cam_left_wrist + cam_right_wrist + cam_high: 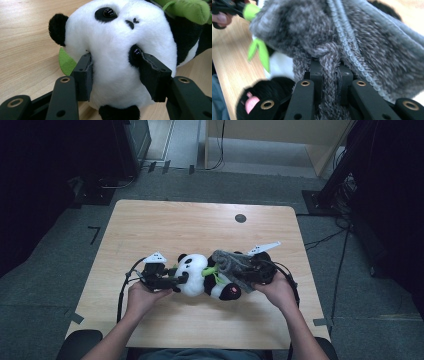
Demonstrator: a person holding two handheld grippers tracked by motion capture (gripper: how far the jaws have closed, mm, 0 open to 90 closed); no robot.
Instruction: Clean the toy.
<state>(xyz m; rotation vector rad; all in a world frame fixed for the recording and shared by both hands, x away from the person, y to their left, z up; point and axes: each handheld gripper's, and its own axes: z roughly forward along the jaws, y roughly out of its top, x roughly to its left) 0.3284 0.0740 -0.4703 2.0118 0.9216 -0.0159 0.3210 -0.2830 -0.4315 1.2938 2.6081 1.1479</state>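
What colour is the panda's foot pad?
Pink, on the toy panda's black foot, clearest in the right gripper view.

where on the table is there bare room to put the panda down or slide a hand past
The far half of the light wooden table lies bare, from the far edge to the black-and-white plush panda, broken by a small dark round disc. A bare near strip runs between the forearms. Crowded: the middle, with the left gripper, panda, grey knitted cloth and right gripper.
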